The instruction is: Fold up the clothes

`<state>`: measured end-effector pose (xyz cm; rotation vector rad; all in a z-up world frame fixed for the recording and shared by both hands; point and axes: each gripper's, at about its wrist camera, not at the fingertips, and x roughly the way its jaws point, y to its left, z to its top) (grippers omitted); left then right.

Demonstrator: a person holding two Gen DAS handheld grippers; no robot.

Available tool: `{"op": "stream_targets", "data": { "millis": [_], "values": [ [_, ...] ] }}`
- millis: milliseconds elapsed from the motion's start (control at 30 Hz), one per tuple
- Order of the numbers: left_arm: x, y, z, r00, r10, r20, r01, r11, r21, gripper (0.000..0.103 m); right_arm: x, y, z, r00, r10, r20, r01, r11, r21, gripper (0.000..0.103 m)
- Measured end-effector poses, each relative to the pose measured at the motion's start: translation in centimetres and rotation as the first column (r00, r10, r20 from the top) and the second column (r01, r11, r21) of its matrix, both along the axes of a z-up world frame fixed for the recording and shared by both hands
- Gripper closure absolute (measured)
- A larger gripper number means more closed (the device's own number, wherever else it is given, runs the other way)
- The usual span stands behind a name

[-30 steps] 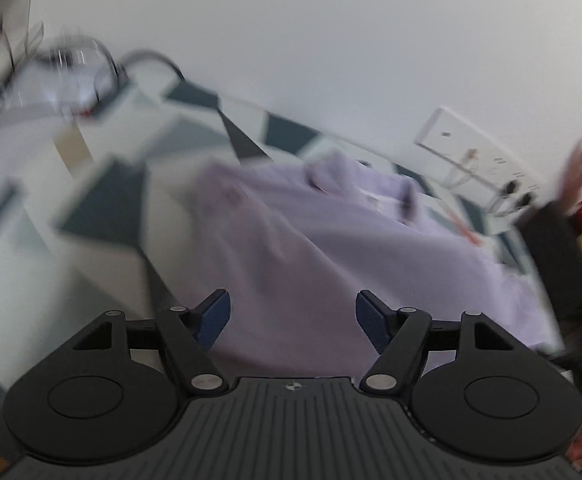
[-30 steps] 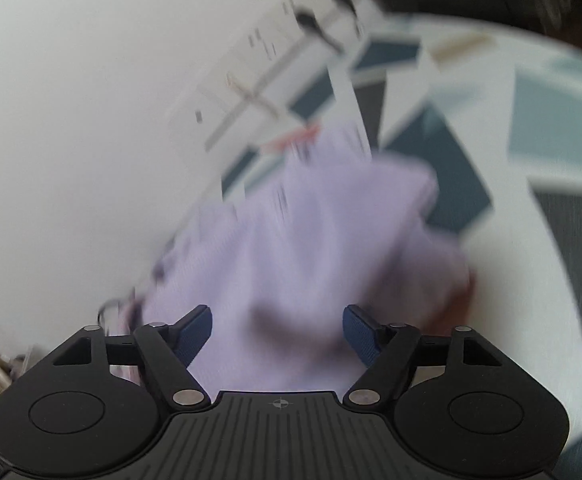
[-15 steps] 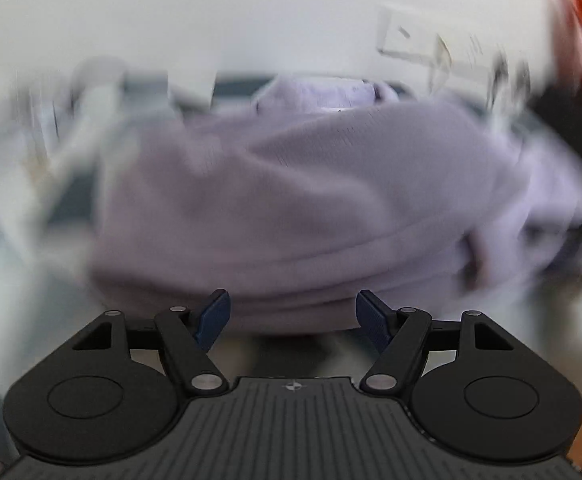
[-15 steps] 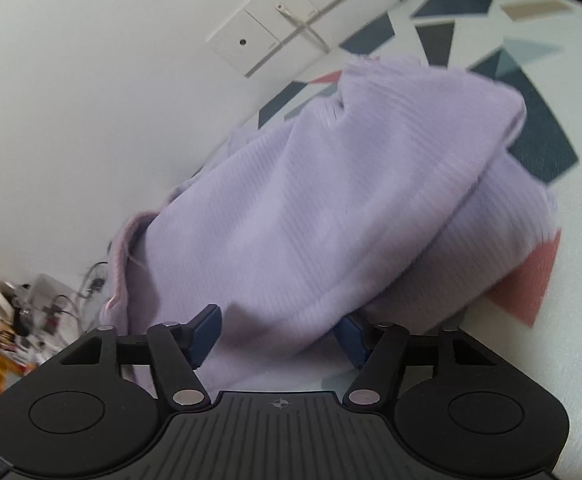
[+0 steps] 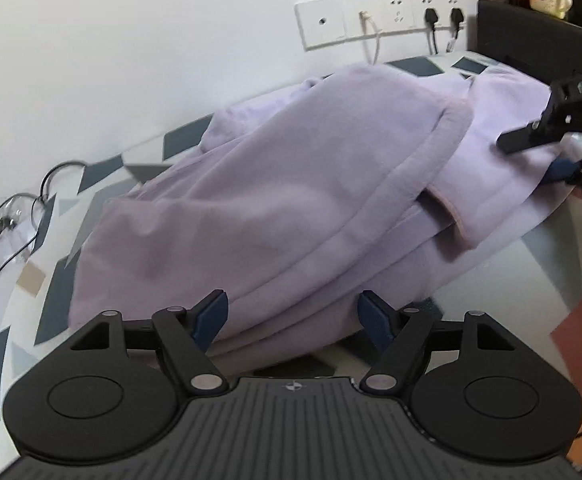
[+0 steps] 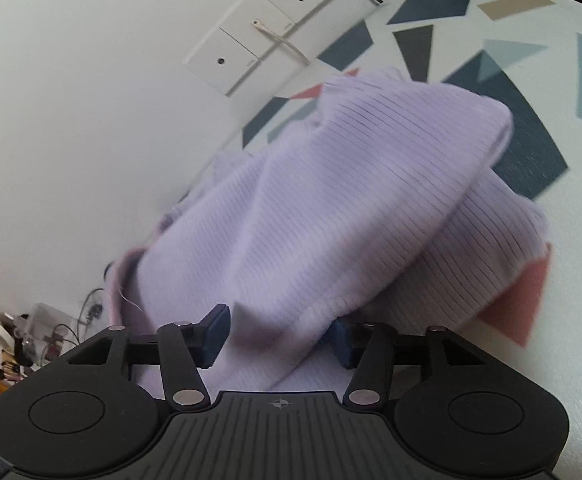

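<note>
1. Lavender garment (image 5: 291, 208) lies in a rumpled heap on the tabletop (image 5: 563, 256), which is white with dark blue, grey and pink angular patches; the heap runs along the edge that meets the white wall (image 5: 131, 40).
2. Its ribbed hem band (image 5: 407, 168) curves across the top of the heap, and a layer with a pinkish edge sticks out below it.
3. Left gripper (image 5: 293, 314) is low at the near edge of the heap, its blue-padded fingers spread wide — cloth lies between them, but nothing is pinched.
4. Right gripper (image 6: 277, 334) sits at the opposite end of the heap; its fingers are parted with a fold of ribbed cloth bulging between them, the cloth covering part of one pad, and I cannot tell whether it is gripped.
5. From the left wrist view the right gripper (image 5: 547, 160) shows at the far right, on the cloth's edge.
6. Wall sockets (image 5: 375, 20) hold plugged cables — loose wires (image 5: 15, 216) lie near the tabletop's left corner.
</note>
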<state>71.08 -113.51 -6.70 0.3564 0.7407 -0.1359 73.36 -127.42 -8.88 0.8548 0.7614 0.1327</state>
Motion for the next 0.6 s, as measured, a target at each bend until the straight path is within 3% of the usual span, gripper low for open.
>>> {"op": "stream_targets", "data": {
  "millis": [100,133,233,400,467,567,600],
  "values": [
    [0.5,-0.4,0.0,1.0,0.004,0.016,-0.004,1.0,-0.001,0.028,0.4,0.0,-0.2,1.0,-0.026,-0.005,0.026,1.0,0.01,0.061],
    [0.7,-0.3,0.3,1.0,0.017,0.024,-0.017,1.0,-0.01,0.029,0.7,0.0,0.2,0.999,-0.034,-0.009,0.034,0.999,0.005,0.068],
    [1.1,0.3,1.4,0.997,0.03,0.077,-0.029,0.999,-0.021,0.029,1.2,0.1,2.0,0.998,-0.027,0.058,0.028,1.0,-0.013,0.082],
    [2.0,0.8,1.9,0.991,0.02,0.135,-0.023,1.0,0.014,0.025,2.5,-0.4,4.1,0.991,-0.045,0.123,0.045,0.999,0.006,0.081],
    [2.5,0.8,1.4,0.992,0.013,0.126,-0.019,0.998,0.051,0.025,1.8,-0.5,3.6,0.994,-0.066,0.086,0.064,0.998,0.016,0.069],
    [2.6,1.4,0.8,0.993,0.013,0.117,-0.025,0.994,0.107,0.025,2.1,-0.3,2.2,0.996,-0.088,0.027,0.088,0.996,-0.003,0.066],
    [2.7,2.1,0.9,0.994,0.023,0.109,-0.033,0.995,0.093,0.029,2.0,-1.0,1.8,0.994,-0.108,0.021,0.107,0.994,0.007,0.067]
  ]
}}
